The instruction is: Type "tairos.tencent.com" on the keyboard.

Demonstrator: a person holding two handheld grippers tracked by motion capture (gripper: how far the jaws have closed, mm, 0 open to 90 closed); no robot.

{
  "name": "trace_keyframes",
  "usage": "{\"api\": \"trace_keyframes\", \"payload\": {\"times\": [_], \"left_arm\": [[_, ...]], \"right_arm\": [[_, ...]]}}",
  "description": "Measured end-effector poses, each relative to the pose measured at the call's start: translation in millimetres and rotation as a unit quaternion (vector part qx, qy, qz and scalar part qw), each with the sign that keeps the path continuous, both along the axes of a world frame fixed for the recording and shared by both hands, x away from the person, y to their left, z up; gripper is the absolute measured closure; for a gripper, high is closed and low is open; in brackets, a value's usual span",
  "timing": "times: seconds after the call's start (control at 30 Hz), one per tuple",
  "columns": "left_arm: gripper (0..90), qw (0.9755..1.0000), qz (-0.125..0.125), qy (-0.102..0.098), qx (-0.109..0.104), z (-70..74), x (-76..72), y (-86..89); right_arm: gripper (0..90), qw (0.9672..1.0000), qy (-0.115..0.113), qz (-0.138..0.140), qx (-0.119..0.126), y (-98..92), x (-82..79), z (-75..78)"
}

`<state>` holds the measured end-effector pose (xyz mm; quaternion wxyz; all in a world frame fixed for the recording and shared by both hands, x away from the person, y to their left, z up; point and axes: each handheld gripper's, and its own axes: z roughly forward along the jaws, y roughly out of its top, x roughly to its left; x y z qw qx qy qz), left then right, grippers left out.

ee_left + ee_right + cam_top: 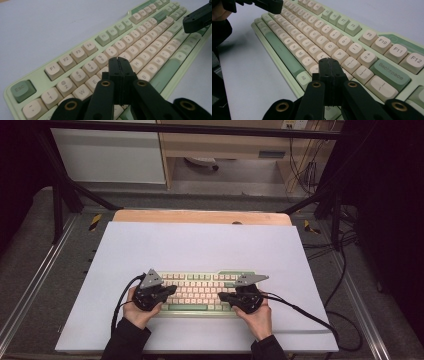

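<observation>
green keyboard (200, 292), one; closed grippers, two

Keyboard (200, 292) on sheet (200, 245); left claw (172, 290) over left end; right claw (222, 296) over right.

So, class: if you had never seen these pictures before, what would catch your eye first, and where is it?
First, the pale green keyboard with cream keys, lying at the near middle of the white table. Next, the two black claws over it: the left claw above its left end, the right claw above its right end, both with jaws shut and holding nothing.
</observation>
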<state>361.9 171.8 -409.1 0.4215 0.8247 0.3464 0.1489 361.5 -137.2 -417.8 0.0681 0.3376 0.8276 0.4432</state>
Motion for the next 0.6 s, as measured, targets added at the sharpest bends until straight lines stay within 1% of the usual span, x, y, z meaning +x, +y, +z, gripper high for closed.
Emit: {"api": "trace_keyframes", "payload": {"times": [0.3, 0.5, 0.6], "left_arm": [[90.0, 0.9999, -0.004, 0.005, 0.008, -2.4, 9.8, -17.9], [90.0, 0.9998, -0.001, 0.012, 0.016, -8.4, 14.4, -21.5], [90.0, 0.9997, 0.0, 0.012, 0.02, -11.5, 15.2, -22.8]], "right_arm": [[90.0, 1.0, -0.001, 0.002, 0.003, -0.5, -0.4, 1.3], [90.0, 1.0, -0.001, 0.004, 0.002, -0.8, -0.2, 1.4], [90.0, 1.0, 0.001, 0.003, 0.003, -0.2, -0.1, 0.8]]}}
